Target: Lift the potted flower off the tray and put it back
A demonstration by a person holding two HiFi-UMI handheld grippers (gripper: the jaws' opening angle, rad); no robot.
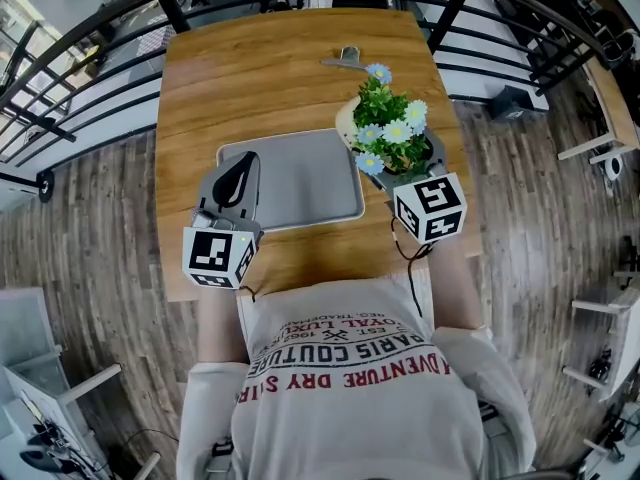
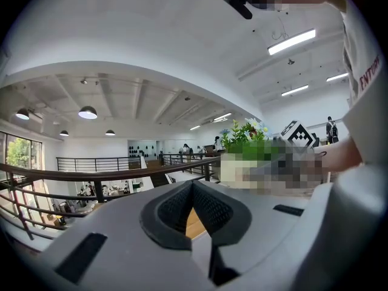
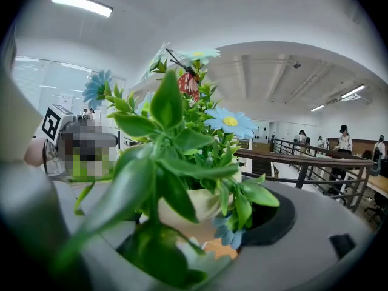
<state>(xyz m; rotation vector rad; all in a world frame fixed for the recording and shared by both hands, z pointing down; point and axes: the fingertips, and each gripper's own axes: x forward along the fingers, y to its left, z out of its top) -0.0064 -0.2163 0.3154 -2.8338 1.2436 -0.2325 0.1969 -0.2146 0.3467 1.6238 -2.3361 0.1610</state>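
A: What's nearest, from where you stand?

B: The person's white shirt with printed lettering, filling the bottom of the head view; just beyond it are the two cubes with square markers, at the near edge of the wooden table.

A: And the potted flower?

B: The potted flower is in the right gripper; its jaws are clamped on the cream pot, one on either side, with leaves and blue-and-white daisies spilling over them; in the right gripper view the pot fills the gap between the jaws.

A: Is it on the tray?

B: It's at the far right corner of the grey tray, about over the rim; whether the pot's base touches the tray or hangs clear of it, I cannot tell; a sliver of wood shows below the pot in the right gripper view.

A: The other one?

B: The left gripper sits over the tray's left part, well apart from the plant; its jaws are closed, tips meeting, with nothing between them; only a small wedge of table shows past the pads in the left gripper view.

A: Anything else on the table?

B: A small metal object near the far edge, beyond the plant; I can't make out what it is; a black railing runs behind the table.
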